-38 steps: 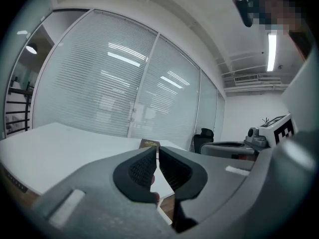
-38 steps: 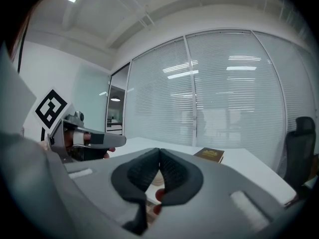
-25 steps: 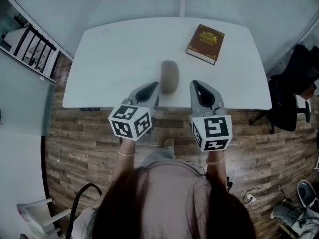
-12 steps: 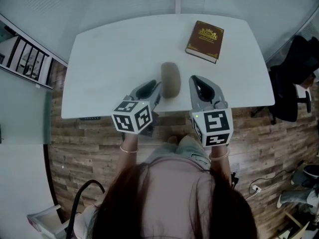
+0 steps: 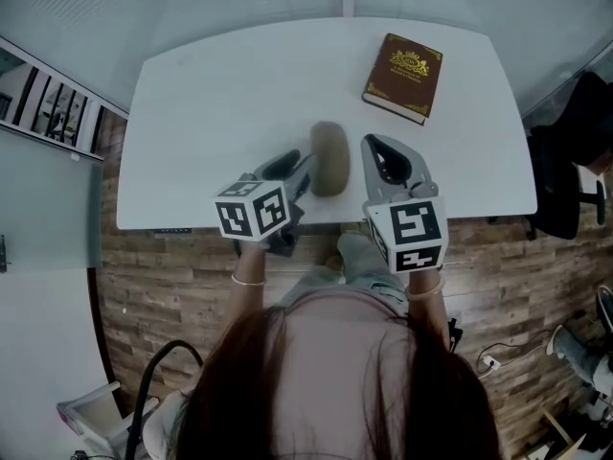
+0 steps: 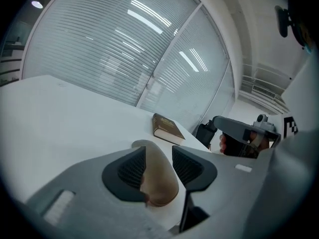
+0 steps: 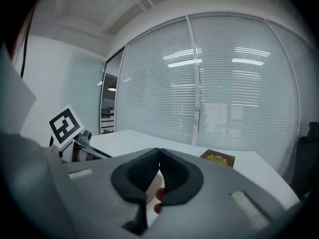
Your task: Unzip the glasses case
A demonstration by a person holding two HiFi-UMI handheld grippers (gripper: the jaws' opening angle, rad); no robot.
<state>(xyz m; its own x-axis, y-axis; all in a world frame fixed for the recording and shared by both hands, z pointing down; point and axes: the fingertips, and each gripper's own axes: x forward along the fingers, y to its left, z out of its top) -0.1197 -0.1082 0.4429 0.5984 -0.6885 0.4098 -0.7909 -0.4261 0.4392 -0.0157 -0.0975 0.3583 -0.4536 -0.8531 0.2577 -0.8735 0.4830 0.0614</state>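
A brown oval glasses case (image 5: pixel 329 156) lies near the front edge of the white table (image 5: pixel 220 103). My left gripper (image 5: pixel 306 169) reaches it from the left. In the left gripper view its jaws are opening around the case (image 6: pixel 159 185), whose near end lies between the pads of the left gripper (image 6: pixel 158 156) without being pressed. My right gripper (image 5: pixel 370 144) hovers just right of the case. Its jaws are shut and empty in the right gripper view (image 7: pixel 159 153), which hides most of the case.
A dark red book (image 5: pixel 403 77) with gold print lies at the table's back right, also seen as the book (image 6: pixel 168 128) and the book (image 7: pixel 218 158). A black office chair (image 5: pixel 565 171) stands to the right of the table. Window blinds run behind it.
Both grippers have moved forward over the table edge toward the case. The left gripper's jaws have gone from shut to parted, with the case's end now between them.
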